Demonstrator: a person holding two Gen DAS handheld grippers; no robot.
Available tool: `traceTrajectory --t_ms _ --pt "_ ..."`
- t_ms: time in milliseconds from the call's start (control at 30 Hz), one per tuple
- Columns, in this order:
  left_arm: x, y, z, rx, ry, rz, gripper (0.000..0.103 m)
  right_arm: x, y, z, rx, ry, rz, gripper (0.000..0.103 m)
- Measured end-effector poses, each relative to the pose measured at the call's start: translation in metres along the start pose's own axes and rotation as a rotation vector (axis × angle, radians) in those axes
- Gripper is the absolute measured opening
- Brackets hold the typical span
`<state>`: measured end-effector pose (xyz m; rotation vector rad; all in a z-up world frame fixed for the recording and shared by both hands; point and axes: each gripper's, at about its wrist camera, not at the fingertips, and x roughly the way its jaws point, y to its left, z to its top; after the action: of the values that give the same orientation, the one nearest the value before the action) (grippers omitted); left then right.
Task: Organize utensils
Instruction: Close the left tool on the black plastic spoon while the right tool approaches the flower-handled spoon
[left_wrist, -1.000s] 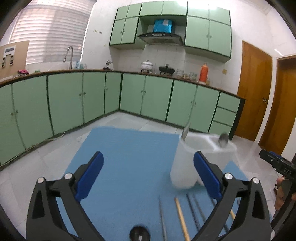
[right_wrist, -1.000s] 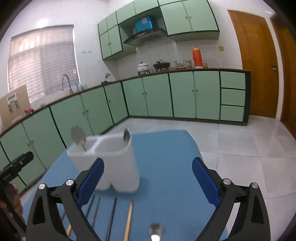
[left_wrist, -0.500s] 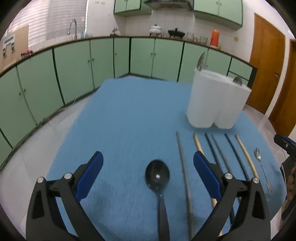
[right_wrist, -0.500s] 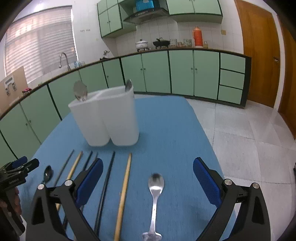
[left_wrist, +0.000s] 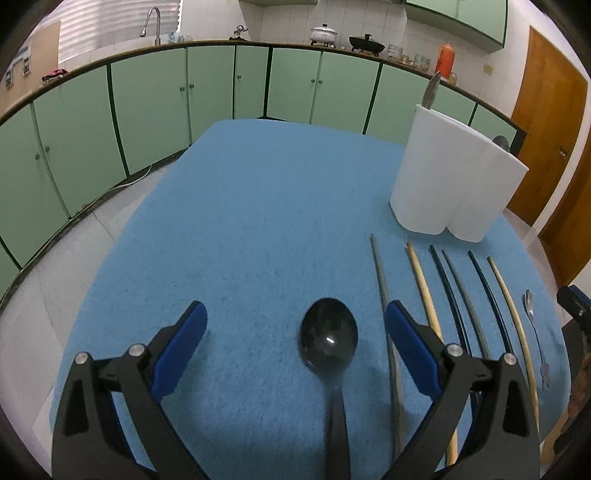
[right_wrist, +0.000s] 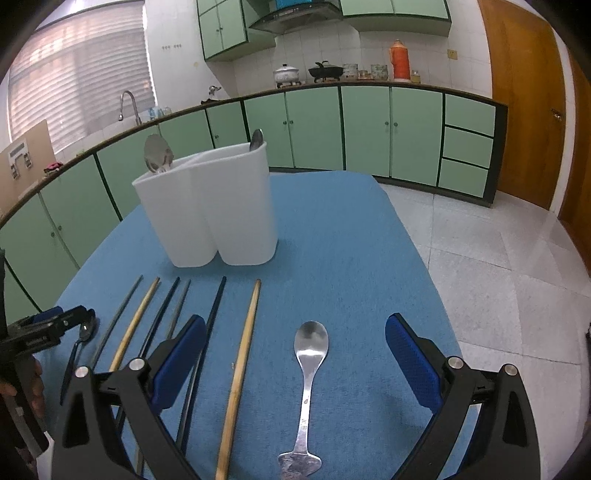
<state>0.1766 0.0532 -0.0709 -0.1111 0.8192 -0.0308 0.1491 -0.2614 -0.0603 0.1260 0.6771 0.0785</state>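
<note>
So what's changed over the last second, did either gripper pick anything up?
No. Both grippers dropped toward the mat: the left gripper now straddles the black spoon, the right gripper the silver spoon. Both remain open and empty. The white holder and chopsticks haven't moved.

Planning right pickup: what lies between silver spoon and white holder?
Right wrist view: only bare blue mat between the silver spoon and white holder.

Green cabinets (right_wrist: 365, 129); orange thermos (right_wrist: 398, 61); pot (right_wrist: 285, 74); faucet (left_wrist: 152, 18); wooden door (right_wrist: 524, 107).
</note>
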Motion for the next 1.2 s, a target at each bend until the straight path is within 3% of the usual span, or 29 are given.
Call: traceTrajectory --t_ms 33,67,933,1200 --pt "0.002 -0.001 0.0 0.002 0.01 -0.005 0.077 0.001 0.0 0.0 -0.005 0.004 -0.002 0.095" --pt "0.004 -0.001 0.001 0.004 0.026 -0.013 0.073 0.002 0.0 -0.001 -0.007 0.006 -0.003 0.095" --pt "0.017 -0.021 0.009 0.048 0.069 -0.048 0.061 0.008 -0.005 -0.001 -0.009 0.018 -0.014 0.095" --pt "0.021 -0.022 0.006 0.05 0.091 -0.063 0.041 0.007 -0.006 -0.001 -0.01 0.018 -0.016 0.095"
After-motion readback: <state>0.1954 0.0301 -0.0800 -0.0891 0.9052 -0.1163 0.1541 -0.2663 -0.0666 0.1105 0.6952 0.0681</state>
